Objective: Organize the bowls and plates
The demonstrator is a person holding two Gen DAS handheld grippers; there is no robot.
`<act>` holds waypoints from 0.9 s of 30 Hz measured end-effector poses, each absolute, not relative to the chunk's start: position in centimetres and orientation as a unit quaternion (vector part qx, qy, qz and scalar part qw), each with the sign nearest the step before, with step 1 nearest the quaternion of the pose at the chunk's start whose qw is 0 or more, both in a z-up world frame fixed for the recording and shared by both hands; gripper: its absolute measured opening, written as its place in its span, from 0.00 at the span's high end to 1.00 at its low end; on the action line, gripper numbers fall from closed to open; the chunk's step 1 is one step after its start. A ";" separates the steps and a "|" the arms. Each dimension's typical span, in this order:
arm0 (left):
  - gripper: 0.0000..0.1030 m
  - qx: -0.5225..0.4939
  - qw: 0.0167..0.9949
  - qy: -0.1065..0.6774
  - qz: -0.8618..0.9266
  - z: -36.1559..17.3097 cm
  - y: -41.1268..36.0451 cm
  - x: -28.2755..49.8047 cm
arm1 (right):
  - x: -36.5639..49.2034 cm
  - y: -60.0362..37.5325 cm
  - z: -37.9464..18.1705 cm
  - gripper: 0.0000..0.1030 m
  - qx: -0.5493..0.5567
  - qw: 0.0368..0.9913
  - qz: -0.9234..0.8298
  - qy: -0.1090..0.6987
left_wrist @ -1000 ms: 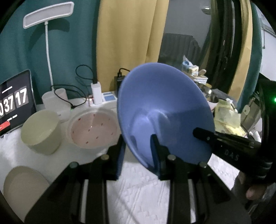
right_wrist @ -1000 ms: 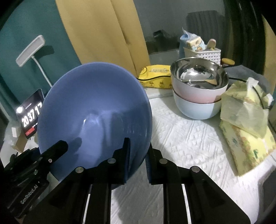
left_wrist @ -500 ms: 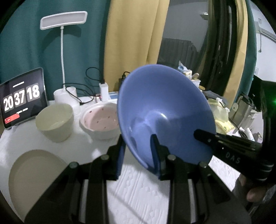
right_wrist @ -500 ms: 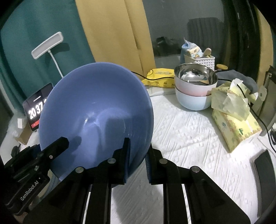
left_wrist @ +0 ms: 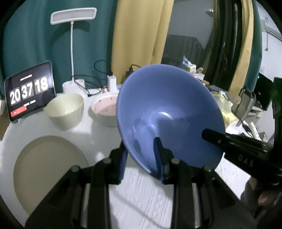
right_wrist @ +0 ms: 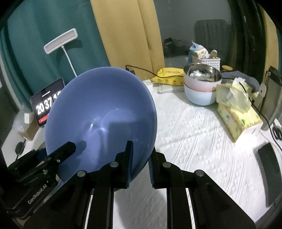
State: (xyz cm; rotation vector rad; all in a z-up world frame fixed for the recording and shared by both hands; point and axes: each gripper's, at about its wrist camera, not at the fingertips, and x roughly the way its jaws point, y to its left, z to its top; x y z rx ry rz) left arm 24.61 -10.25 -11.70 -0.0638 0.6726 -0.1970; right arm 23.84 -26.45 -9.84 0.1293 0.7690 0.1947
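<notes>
A large blue bowl (left_wrist: 169, 112) hangs tilted above the white table, held by both grippers at once. My left gripper (left_wrist: 141, 158) is shut on its near rim, one finger inside and one outside. My right gripper (right_wrist: 140, 163) is shut on the opposite rim of the blue bowl (right_wrist: 100, 119) in the same way. Each gripper shows in the other's view as a black finger reaching into the bowl. On the table's left stand a cream bowl (left_wrist: 64, 110), a pink speckled bowl (left_wrist: 105, 109) and a flat cream plate (left_wrist: 47, 170). Stacked bowls (right_wrist: 201, 86), steel on pink on pale blue, stand at the back right.
A tablet clock (left_wrist: 29, 91) and a white desk lamp (left_wrist: 73, 15) stand at the back left with cables and a charger. A yellow tissue box (right_wrist: 238, 112) and a dark phone (right_wrist: 268, 165) lie on the right. A white basket (right_wrist: 206, 60) stands behind the stacked bowls.
Both grippers have drawn back from the table's far side with the blue bowl still gripped. The cream and pink bowls now look farther off, and more of the cream plate and tissue box shows.
</notes>
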 end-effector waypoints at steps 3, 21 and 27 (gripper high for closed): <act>0.71 -0.028 0.936 0.337 -0.097 -12.0 -10.1 24.1 | 23.1 -26.2 -10.4 0.83 0.065 0.917 0.094 0.381; 0.70 -0.030 0.914 0.392 -0.100 -14.7 -8.8 22.5 | 21.5 -25.0 -12.4 0.83 0.062 0.898 0.089 0.427; 0.70 -0.029 0.912 0.398 -0.098 -14.8 -8.6 22.2 | 21.4 -24.8 -12.6 0.83 0.066 0.895 0.085 0.432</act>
